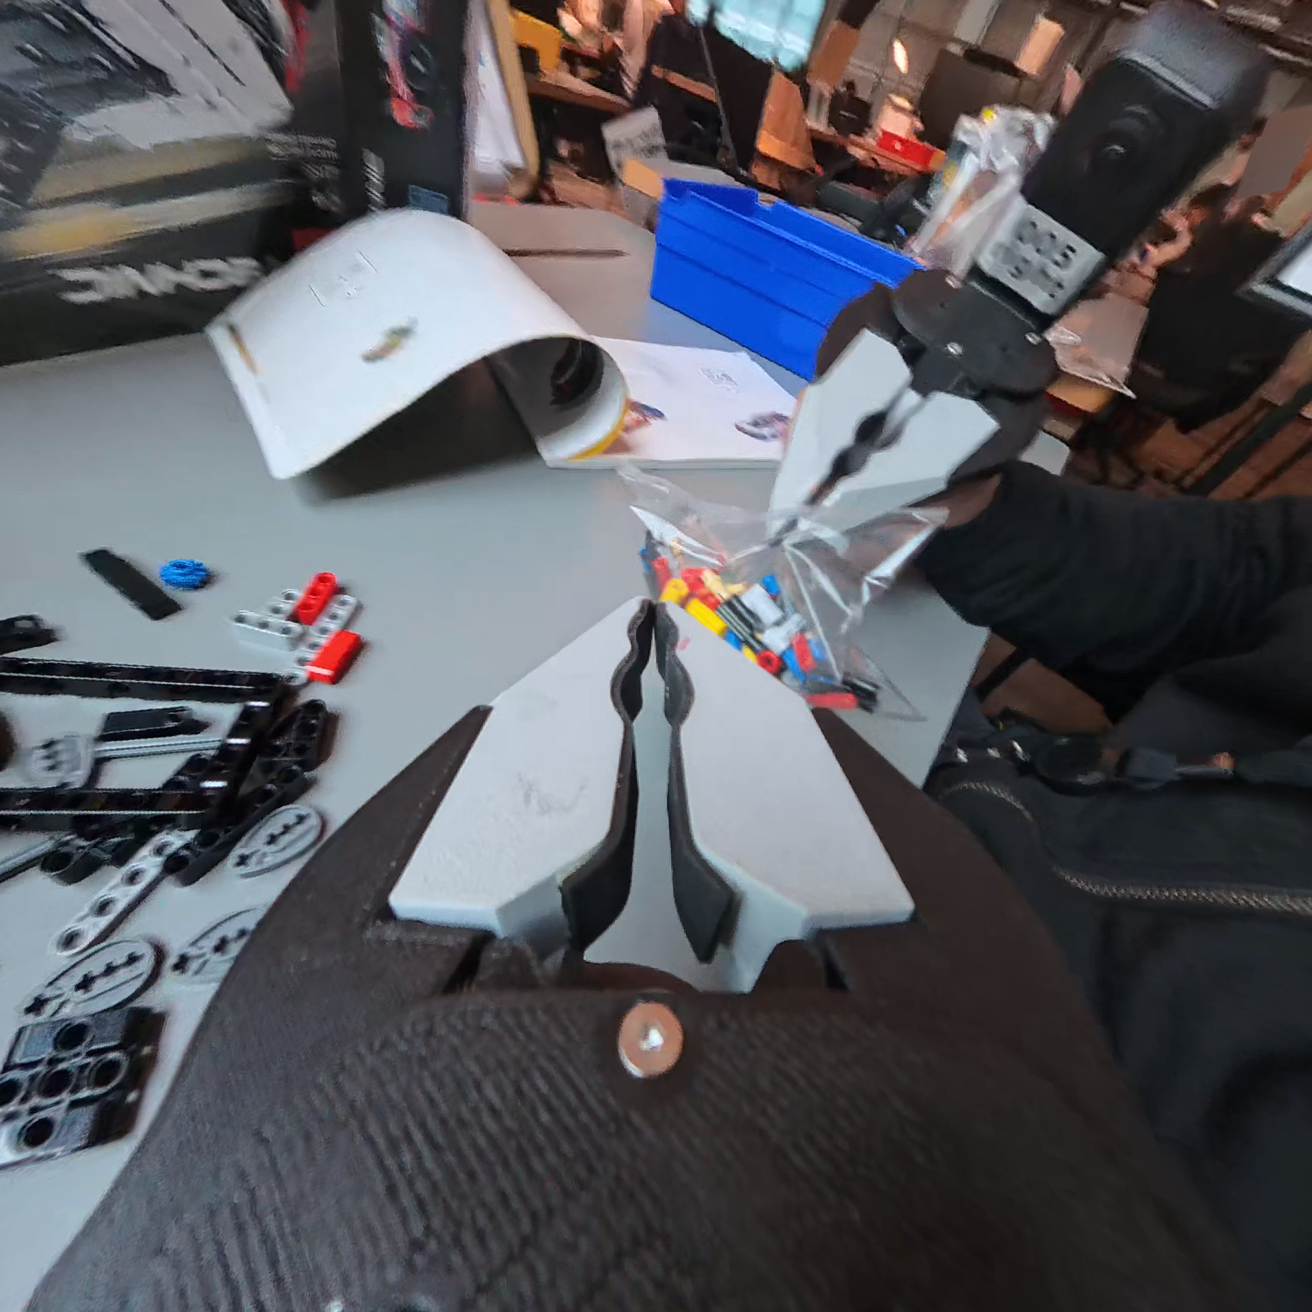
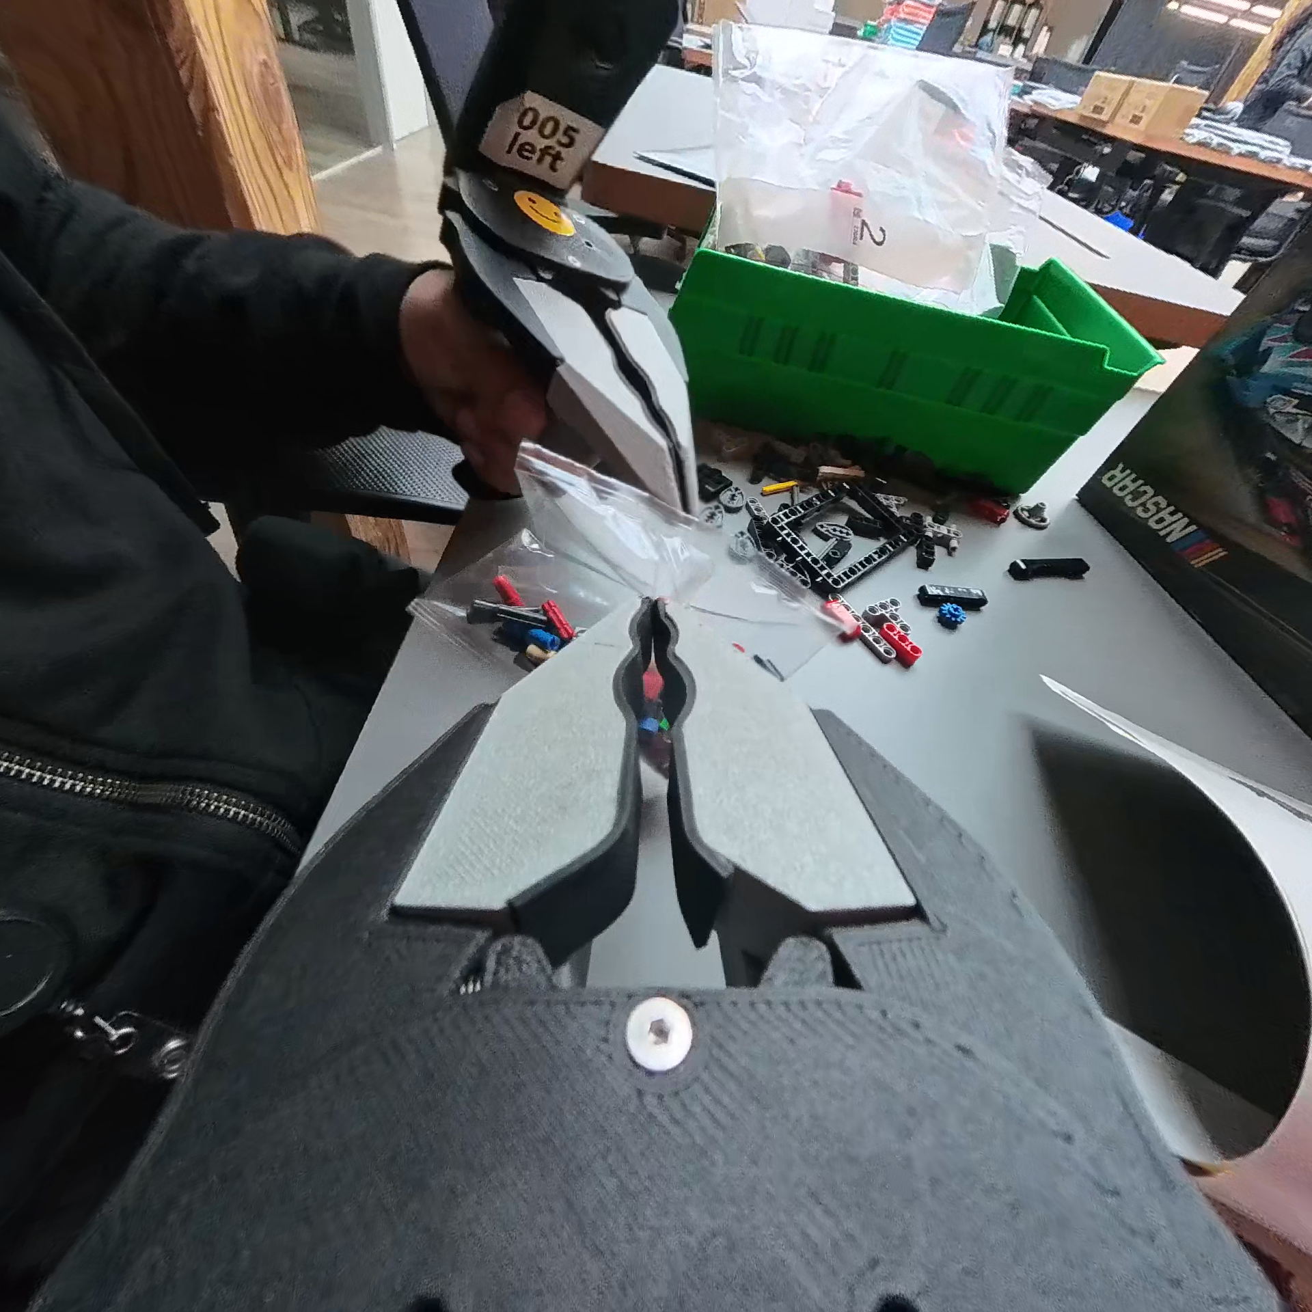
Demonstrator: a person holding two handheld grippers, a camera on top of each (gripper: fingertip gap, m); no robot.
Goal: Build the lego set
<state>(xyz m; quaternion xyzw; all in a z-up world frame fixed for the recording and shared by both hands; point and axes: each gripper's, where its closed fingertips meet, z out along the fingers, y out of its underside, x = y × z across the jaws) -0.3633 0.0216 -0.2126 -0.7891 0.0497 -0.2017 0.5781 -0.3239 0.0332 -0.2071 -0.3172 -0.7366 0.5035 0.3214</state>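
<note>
A clear plastic bag [image 1: 767, 625] of small coloured lego pins lies at the near table edge; it also shows in the right wrist view [image 2: 618, 547]. My right gripper [image 2: 653, 603] is shut on the bag's film, and the left wrist view shows it [image 1: 784, 529] pinching the top of the bag. My left gripper [image 1: 649, 607] is shut with its tips at the bag's left side. In the right wrist view the left gripper [image 2: 689, 505] meets the bag's raised upper edge, and the film is stretched between the two grippers.
Loose black beams [image 1: 142, 745] and red and grey beams [image 1: 312, 625] lie to the left of the bag. A curled instruction booklet [image 1: 397, 341], a blue bin [image 1: 767, 270], a green bin [image 2: 887, 362] and the set's box [image 2: 1221, 440] stand farther back. The tips of one gripper are about 5 cm away from the tips of the other.
</note>
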